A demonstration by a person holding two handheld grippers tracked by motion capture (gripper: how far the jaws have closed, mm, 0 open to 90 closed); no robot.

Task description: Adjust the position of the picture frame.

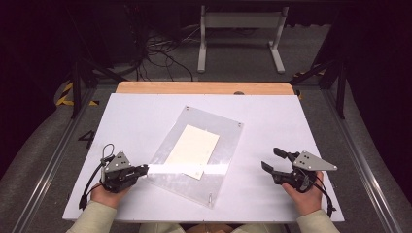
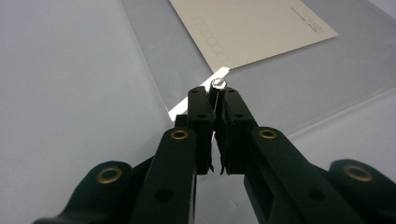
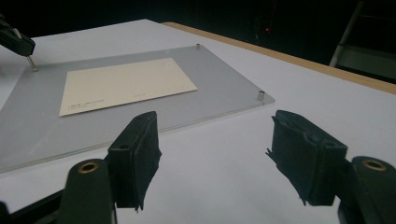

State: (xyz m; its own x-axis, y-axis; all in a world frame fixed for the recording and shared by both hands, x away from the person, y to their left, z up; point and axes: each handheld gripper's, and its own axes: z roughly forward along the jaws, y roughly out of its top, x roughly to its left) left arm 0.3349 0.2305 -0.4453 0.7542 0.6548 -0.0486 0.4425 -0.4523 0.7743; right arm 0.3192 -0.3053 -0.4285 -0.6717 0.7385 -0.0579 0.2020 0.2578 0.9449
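Note:
A clear acrylic plate (image 1: 214, 179) lies askew in the middle of the white table, with a cream card (image 1: 192, 150) on it. Small metal pins stand at its corners. My left gripper (image 1: 145, 169) is at the plate's near-left corner, shut on the corner pin (image 2: 218, 84), whose silver head shows just past the fingertips (image 2: 201, 100). The right gripper view shows the same grip on that pin (image 3: 32, 64) from afar. My right gripper (image 1: 270, 158) rests on the table right of the plate, open, with nothing between its jaws (image 3: 217, 140).
Other pins stand at the plate's far corners (image 3: 261, 95) (image 3: 198, 46) and near-right corner (image 1: 210, 197). A wooden strip (image 1: 204, 88) runs along the table's back edge. Beyond it are a white frame (image 1: 240, 36) and cables on the floor.

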